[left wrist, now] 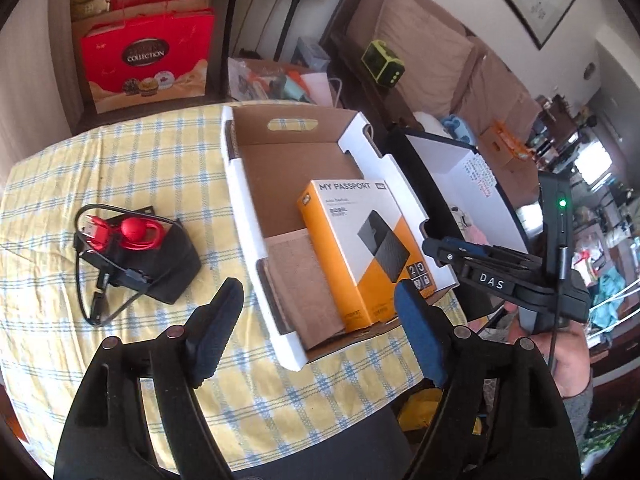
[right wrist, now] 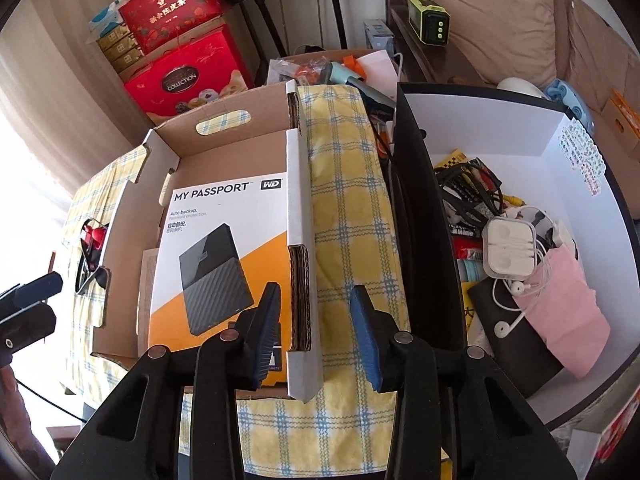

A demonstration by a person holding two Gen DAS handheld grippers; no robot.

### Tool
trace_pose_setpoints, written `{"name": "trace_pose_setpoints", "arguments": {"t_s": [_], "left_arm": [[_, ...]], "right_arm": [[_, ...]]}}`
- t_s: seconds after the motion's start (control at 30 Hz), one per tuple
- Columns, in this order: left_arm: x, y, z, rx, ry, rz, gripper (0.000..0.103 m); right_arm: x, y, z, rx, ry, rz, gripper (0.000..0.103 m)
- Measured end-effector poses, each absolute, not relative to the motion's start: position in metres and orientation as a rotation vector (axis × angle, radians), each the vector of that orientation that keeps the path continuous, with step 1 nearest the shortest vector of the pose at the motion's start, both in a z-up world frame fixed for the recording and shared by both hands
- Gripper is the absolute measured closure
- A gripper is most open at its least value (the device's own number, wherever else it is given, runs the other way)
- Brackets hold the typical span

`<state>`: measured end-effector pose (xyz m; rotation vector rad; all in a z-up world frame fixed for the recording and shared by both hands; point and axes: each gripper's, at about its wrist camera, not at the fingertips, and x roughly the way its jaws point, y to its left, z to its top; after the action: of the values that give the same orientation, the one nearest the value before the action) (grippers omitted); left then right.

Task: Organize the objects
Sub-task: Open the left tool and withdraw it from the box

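Observation:
An orange and white hard-drive box (left wrist: 362,250) lies in the open cardboard tray (left wrist: 244,184) on the checked table, beside a tan flat item (left wrist: 300,280). It also shows in the right wrist view (right wrist: 212,248), inside the tray (right wrist: 298,216). A black pouch with red earphones and black cables (left wrist: 132,252) lies on the cloth at the left. My left gripper (left wrist: 318,332) is open and empty, above the tray's near edge. My right gripper (right wrist: 316,332) is open and empty, over the tray's right wall; it shows in the left wrist view (left wrist: 480,258).
A black bin with white inside (right wrist: 520,120) stands right of the tray, holding cables, white earphones (right wrist: 510,256) and a pink bag (right wrist: 568,312). Red gift boxes (left wrist: 148,60) stand behind the table. A sofa with a green device (left wrist: 382,62) lies beyond.

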<state>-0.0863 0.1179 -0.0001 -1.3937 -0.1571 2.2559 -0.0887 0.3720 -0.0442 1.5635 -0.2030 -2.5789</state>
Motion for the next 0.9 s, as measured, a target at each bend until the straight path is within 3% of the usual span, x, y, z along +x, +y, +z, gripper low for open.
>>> {"name": "trace_pose_setpoints", "arguments": {"t_s": [0.17,0.43,0.5,0.57,0.9], "left_arm": [[-0.082,0.086,0.003,-1.388,-0.110,2.362,0.027],[-0.080,0.038,-0.015,-1.454,-0.162,2.412,0.027],[-0.080,0.029,-0.020,-1.469,-0.163,2.432,0.027],[-0.082,0.020,-0.023,-1.484,-0.166,2.455,0.027],[-0.107,-0.022,-0.043,-1.601,-0.201,2.525,0.027]], "right_arm": [[-0.085,0.370,-0.049,1.577,-0.187,-2.563,0.078],[-0.069,0.367,-0.048,1.593,-0.174,-2.581,0.076],[-0.067,0.364,-0.049,1.586,-0.157,-2.577,0.089],[-0.066,0.361,-0.049,1.575,-0.143,-2.574,0.092],[-0.068,0.356,-0.048,1.589,-0.078,-2.571,0.091]]}}
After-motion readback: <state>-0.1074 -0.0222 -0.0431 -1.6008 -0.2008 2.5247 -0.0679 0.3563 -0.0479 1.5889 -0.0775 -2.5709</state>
